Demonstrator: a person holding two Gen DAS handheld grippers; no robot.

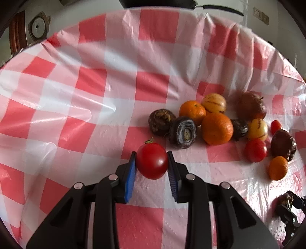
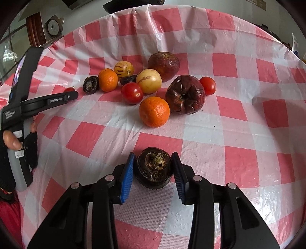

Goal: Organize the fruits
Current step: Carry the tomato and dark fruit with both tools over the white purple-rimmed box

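In the left wrist view my left gripper [image 1: 151, 155] is shut on a red tomato [image 1: 152, 162], its blue pads [image 1: 132, 172] pressing both sides just above the cloth. My right gripper [image 2: 153, 155] is shut on a dark brown round fruit [image 2: 154, 169] near the table's front. Beyond it lies a pile: oranges [image 2: 154, 112], tomatoes [image 2: 132, 93], yellow striped fruits [image 2: 149, 80], a shrivelled dark red fruit [image 2: 185, 94], a wrinkled apple [image 2: 164, 65] and small dark fruits [image 2: 91, 82]. The same pile [image 1: 217, 128] lies to the right of the left gripper.
A red and white checked plastic cloth [image 2: 239, 134] covers the table. A gloved hand [image 2: 11, 142] holds the left gripper's handle at the left of the right wrist view. A dark pan [image 1: 158, 3] sits past the far edge. A grey object [image 2: 258, 100] lies at the right.
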